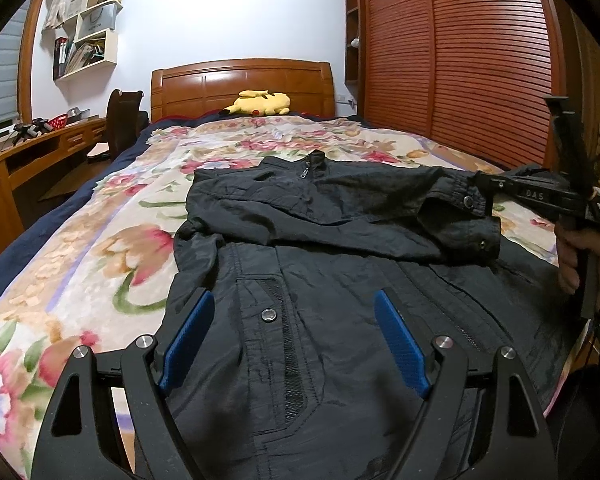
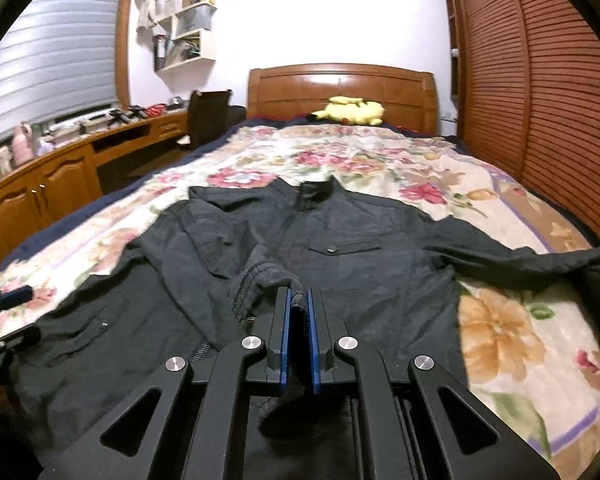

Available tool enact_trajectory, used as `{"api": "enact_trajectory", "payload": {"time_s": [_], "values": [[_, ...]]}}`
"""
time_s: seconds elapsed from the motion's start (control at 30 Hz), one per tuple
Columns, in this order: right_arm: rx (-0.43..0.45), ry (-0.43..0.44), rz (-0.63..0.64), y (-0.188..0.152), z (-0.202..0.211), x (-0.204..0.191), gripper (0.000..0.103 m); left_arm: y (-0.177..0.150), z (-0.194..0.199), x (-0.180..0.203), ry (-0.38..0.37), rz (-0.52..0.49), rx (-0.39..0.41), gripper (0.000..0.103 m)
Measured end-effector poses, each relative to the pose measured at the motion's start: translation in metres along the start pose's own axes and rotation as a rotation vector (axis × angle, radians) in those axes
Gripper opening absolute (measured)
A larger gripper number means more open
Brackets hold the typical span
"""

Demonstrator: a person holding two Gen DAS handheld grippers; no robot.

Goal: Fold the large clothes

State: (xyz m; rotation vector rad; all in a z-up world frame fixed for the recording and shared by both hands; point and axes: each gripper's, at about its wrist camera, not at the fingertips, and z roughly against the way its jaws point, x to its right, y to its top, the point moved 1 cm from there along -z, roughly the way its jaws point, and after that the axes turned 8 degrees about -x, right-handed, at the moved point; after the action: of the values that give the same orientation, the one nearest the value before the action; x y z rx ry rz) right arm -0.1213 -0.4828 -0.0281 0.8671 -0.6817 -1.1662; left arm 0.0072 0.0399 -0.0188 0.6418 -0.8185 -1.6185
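A large black jacket (image 1: 320, 280) lies face up on the floral bed, collar toward the headboard. One sleeve (image 1: 400, 208) is drawn across its chest. My right gripper (image 2: 299, 300) is shut on that sleeve's cuff (image 2: 268, 276); it also shows in the left wrist view (image 1: 484, 196) at the right, holding the cuff. My left gripper (image 1: 294, 308) is open, its blue pads (image 1: 192, 332) spread wide just above the jacket's lower front, holding nothing. The jacket (image 2: 340, 248) fills the middle of the right wrist view, its other sleeve (image 2: 540, 256) stretched out right.
The bed's floral blanket (image 1: 100, 248) has bare areas left and beyond the jacket. A yellow plush toy (image 1: 262, 104) lies by the wooden headboard (image 1: 240, 80). A slatted wardrobe (image 1: 460, 60) stands at the right; a desk (image 2: 60, 168) and chair (image 1: 122, 120) at the left.
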Motion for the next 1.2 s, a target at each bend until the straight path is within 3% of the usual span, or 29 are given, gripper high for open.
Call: {"api": "enact_trajectory", "payload": {"time_s": [0.1, 0.2, 0.37, 0.43, 0.63, 1.0, 1.2], "values": [[-0.014, -0.088, -0.007, 0.0, -0.008, 0.003, 0.008, 0.0, 0.0, 0.002, -0.001, -0.002, -0.001, 0.083], [-0.025, -0.103, -0.036, -0.001, -0.014, 0.01, 0.009, 0.0, 0.0, 0.001, -0.003, -0.001, 0.0, 0.083], [-0.004, -0.17, -0.037, 0.004, -0.008, 0.006, 0.019, 0.002, -0.002, 0.004, -0.01, -0.002, 0.002, 0.083], [0.005, -0.178, -0.034, 0.004, -0.005, 0.003, 0.028, 0.003, -0.003, 0.006, -0.015, -0.002, 0.0, 0.083], [-0.027, -0.043, -0.001, -0.001, -0.012, -0.006, 0.028, 0.009, -0.002, 0.012, -0.032, -0.008, 0.015, 0.083], [-0.235, 0.015, 0.102, -0.017, -0.035, 0.01, 0.028, 0.033, -0.012, 0.03, -0.08, 0.01, 0.056, 0.083], [-0.273, 0.042, 0.103, -0.016, -0.031, 0.026, 0.028, 0.04, -0.023, 0.048, -0.116, -0.012, 0.052, 0.083]]}}
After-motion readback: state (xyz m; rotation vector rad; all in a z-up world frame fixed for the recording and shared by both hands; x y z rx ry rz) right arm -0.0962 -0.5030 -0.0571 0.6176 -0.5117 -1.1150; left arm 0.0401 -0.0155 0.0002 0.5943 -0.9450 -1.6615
